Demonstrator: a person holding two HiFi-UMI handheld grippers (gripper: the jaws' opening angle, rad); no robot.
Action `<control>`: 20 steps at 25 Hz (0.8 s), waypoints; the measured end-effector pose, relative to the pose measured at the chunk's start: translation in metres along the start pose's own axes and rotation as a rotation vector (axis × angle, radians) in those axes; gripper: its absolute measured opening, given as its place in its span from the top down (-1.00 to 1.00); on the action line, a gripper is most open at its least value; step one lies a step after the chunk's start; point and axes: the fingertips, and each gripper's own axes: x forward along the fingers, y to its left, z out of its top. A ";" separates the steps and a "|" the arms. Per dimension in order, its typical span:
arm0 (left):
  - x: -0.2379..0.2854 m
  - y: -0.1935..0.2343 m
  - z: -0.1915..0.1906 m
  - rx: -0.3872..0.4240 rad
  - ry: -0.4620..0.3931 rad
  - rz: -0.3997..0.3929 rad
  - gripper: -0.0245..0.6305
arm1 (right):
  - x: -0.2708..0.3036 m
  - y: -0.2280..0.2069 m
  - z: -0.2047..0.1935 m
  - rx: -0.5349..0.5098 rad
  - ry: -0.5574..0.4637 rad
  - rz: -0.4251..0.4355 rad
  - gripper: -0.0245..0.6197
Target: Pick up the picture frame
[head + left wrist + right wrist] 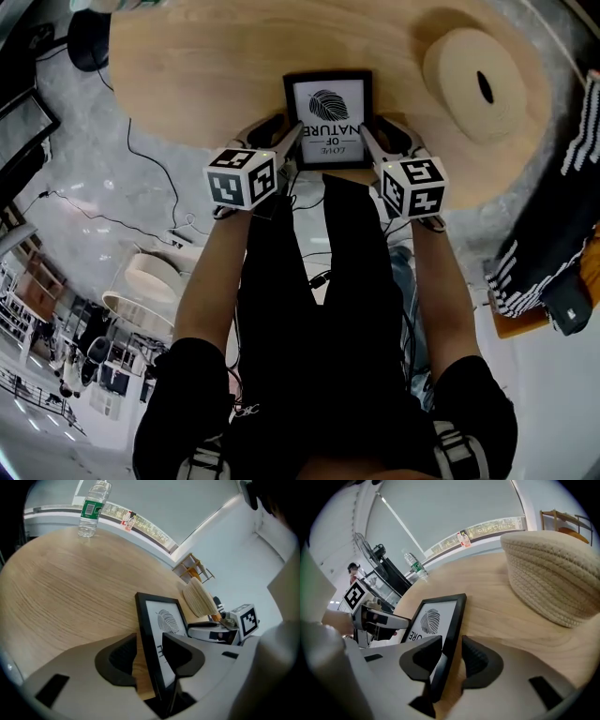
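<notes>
A black picture frame (328,117) with a leaf print lies on the round wooden table (206,75), close to its near edge. My left gripper (292,133) straddles the frame's left rail and my right gripper (367,136) straddles its right rail. In the left gripper view the frame (161,616) stands between the jaws of the left gripper (149,641), with a sliver of wood showing beside the outer pad. In the right gripper view the frame's rail (452,620) passes between the jaws of the right gripper (452,645), and a narrow gap remains at the outer pad. Neither gripper's pads press on the frame.
A woven cream basket (483,84) sits upside down on the table to the right of the frame. A water bottle (93,508) stands at the table's far side. Cables run over the floor at the left (141,178). A fan (361,545) stands beyond the table.
</notes>
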 end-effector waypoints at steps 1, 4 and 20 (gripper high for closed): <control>0.002 -0.003 -0.001 0.002 0.005 -0.021 0.37 | 0.000 0.000 0.000 -0.002 0.000 0.004 0.48; 0.007 -0.006 -0.004 0.049 0.014 -0.010 0.45 | 0.002 0.000 0.000 -0.021 0.004 0.006 0.48; 0.002 0.002 -0.003 0.046 0.021 0.066 0.62 | 0.000 0.011 0.016 -0.022 -0.008 -0.024 0.63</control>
